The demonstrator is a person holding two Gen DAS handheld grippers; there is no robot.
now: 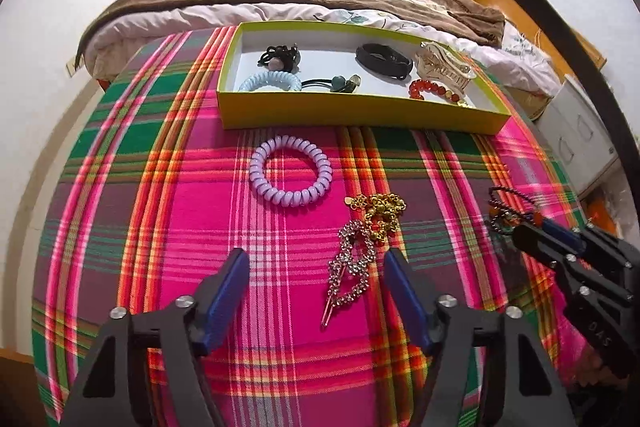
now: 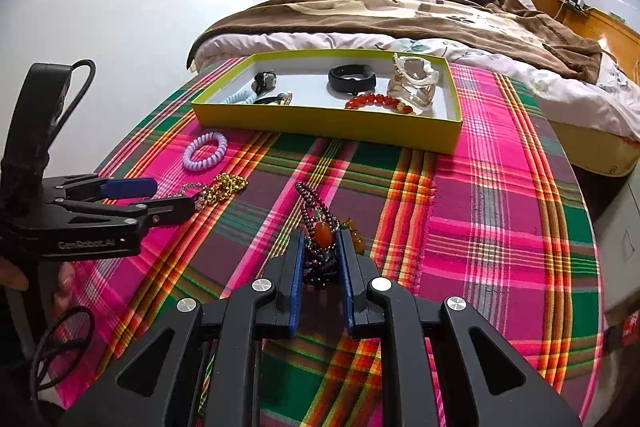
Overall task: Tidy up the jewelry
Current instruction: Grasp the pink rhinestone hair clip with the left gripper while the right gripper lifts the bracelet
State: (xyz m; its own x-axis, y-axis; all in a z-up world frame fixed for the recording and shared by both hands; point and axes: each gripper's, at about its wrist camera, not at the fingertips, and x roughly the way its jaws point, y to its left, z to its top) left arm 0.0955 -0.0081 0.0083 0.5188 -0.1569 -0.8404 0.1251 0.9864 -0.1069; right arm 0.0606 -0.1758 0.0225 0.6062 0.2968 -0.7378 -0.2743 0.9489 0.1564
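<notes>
Plaid tablecloth [image 1: 168,211] w/ jewelry spread on it. Right gripper [image 2: 320,247] is clamped on a dark beaded bracelet [image 2: 316,215] w/ orange stones, near the front of the table. Left gripper [image 1: 316,263] has jaws apart, straddling a rhinestone hair clip [image 1: 352,267], pads not touching it. Gold chain [image 1: 380,215] lies just beyond the clip; lilac coil hair tie [image 1: 290,171] sits btwn chain & yellow tray [image 1: 360,115] at the back.
</notes>
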